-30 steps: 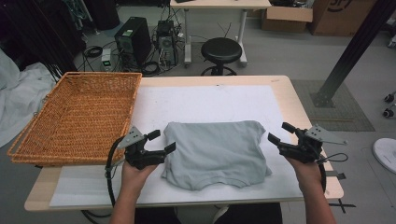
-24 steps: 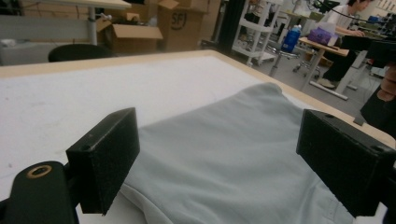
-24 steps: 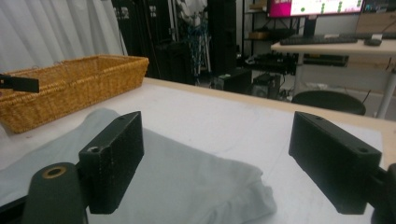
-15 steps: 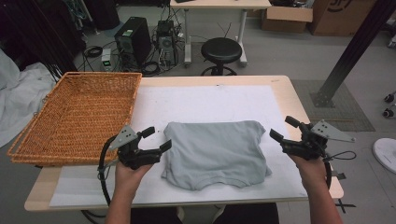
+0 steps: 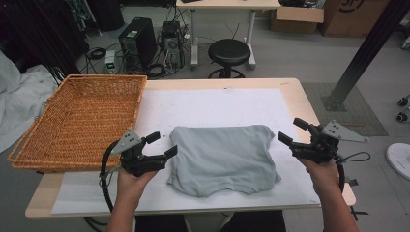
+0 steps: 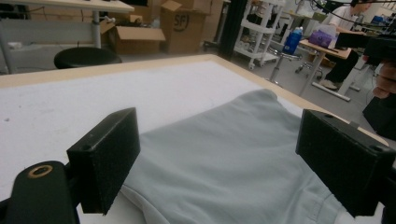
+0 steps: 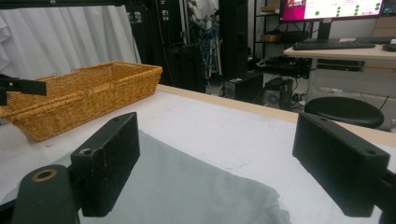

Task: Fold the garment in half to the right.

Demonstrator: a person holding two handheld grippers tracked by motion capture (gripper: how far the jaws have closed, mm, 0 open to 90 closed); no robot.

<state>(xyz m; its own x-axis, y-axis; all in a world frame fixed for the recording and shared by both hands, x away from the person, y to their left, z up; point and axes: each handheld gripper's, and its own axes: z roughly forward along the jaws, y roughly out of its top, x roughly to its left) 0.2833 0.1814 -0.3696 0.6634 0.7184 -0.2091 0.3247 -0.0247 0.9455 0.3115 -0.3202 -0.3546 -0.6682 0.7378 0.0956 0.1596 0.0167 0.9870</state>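
A folded pale grey T-shirt [image 5: 225, 157] lies flat on the white mat [image 5: 217, 106] near the table's front. My left gripper [image 5: 163, 144] hovers just off the shirt's left edge, open, jaws pointing across the shirt [image 6: 219, 135] with nothing between them. My right gripper [image 5: 289, 129] floats beside the shirt's right edge, also open. Its jaws have just been opening a little wider, and they are empty. In the right gripper view the shirt [image 7: 187, 186] lies below the wide-apart jaws of that gripper [image 7: 224, 163].
A large wicker basket [image 5: 77, 121] sits at the table's left, overhanging the edge. Bare white mat stretches behind the shirt to the far wooden table rim [image 5: 227, 83]. A stool [image 5: 228, 50] and computer towers stand on the floor beyond.
Both hands have lifted slightly and eased away from the shirt's side edges. The shirt has stayed in place.
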